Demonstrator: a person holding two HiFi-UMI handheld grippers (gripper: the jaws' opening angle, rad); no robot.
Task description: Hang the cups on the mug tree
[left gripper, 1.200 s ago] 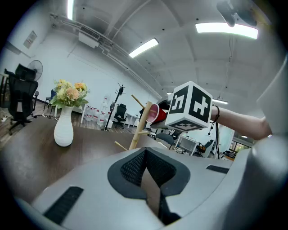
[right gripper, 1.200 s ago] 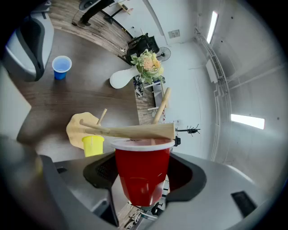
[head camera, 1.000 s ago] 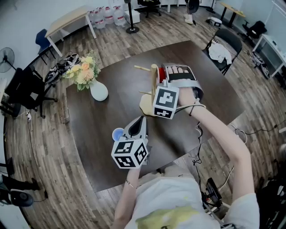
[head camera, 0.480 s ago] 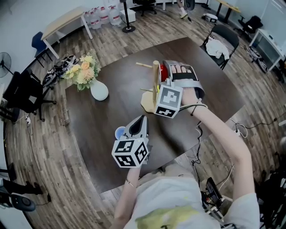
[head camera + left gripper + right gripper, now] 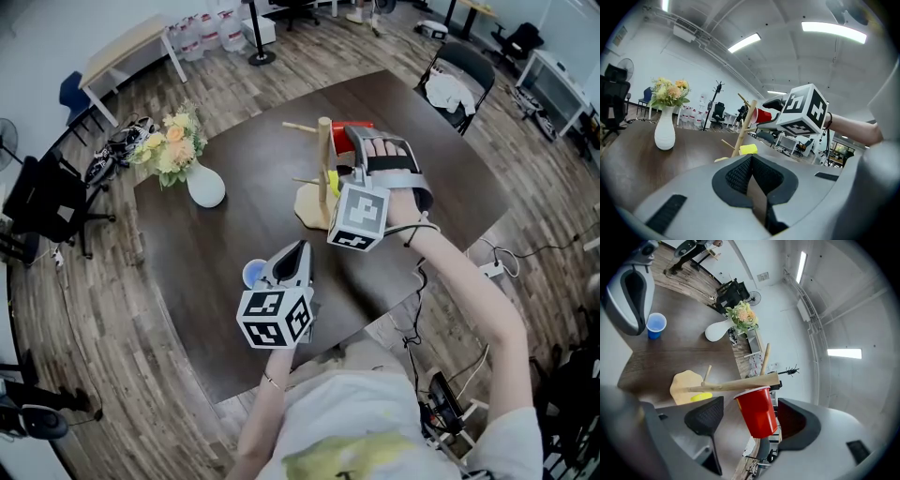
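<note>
Right claw (image 5: 749, 423) just been opening, released; red cup (image 5: 757, 411) loose between jaws (seemingly hung on mug tree (image 5: 740, 383)). Blue cup (image 5: 251, 274), lower-left frame, beside clenched left claw (image 5: 300, 247).

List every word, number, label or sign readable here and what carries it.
No readable text anywhere.
Left marker cube, right marker cube: black-and-white square patterns, no letters.
Red cup, blue cup: plain.
Water jugs: labels too small to read.
</note>
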